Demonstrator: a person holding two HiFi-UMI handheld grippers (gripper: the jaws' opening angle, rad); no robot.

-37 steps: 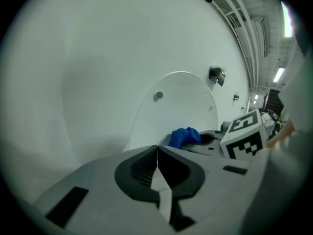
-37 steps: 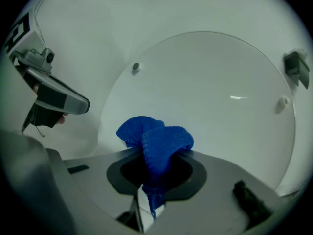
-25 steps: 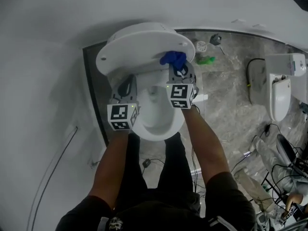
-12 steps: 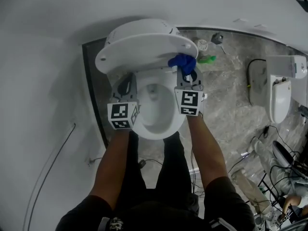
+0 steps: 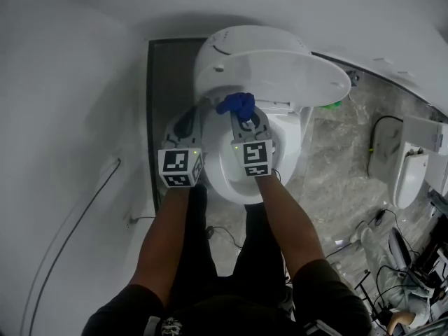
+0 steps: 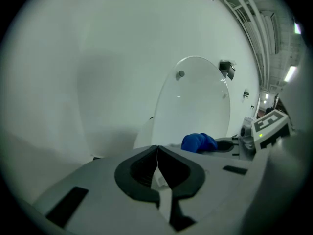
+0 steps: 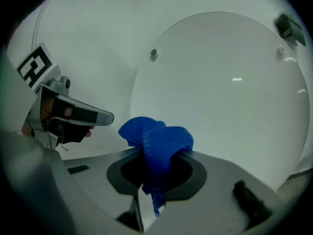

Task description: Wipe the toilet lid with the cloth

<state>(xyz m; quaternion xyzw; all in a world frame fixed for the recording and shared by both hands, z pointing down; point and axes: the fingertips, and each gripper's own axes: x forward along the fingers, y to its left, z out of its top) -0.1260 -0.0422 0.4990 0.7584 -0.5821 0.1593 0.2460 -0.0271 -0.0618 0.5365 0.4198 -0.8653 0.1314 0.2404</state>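
Observation:
The white toilet lid [image 5: 280, 61] stands raised over the bowl [image 5: 227, 180]. My right gripper [image 5: 242, 117] is shut on a bunched blue cloth [image 5: 236, 104], held against the lid's lower left part near the hinge. In the right gripper view the cloth [image 7: 156, 141] bulges out of the right gripper [image 7: 155, 163] in front of the lid [image 7: 230, 92]. My left gripper [image 5: 190, 116] hovers by the bowl's left rim, shut and empty. The left gripper [image 6: 157, 150] has its jaws pressed together in its own view, with the cloth [image 6: 198, 142] and lid [image 6: 195, 102] beyond.
A white wall runs along the left, with a thin cable [image 5: 77, 215] on it. A second toilet [image 5: 406, 163] stands at the right on the marbled floor, with cables [image 5: 378, 257] near it. A green object [image 5: 334, 105] lies behind the lid's right edge.
The right gripper has carried the cloth leftward across the lid, from its right side to its lower left. The left gripper has shifted left too and stays shut.

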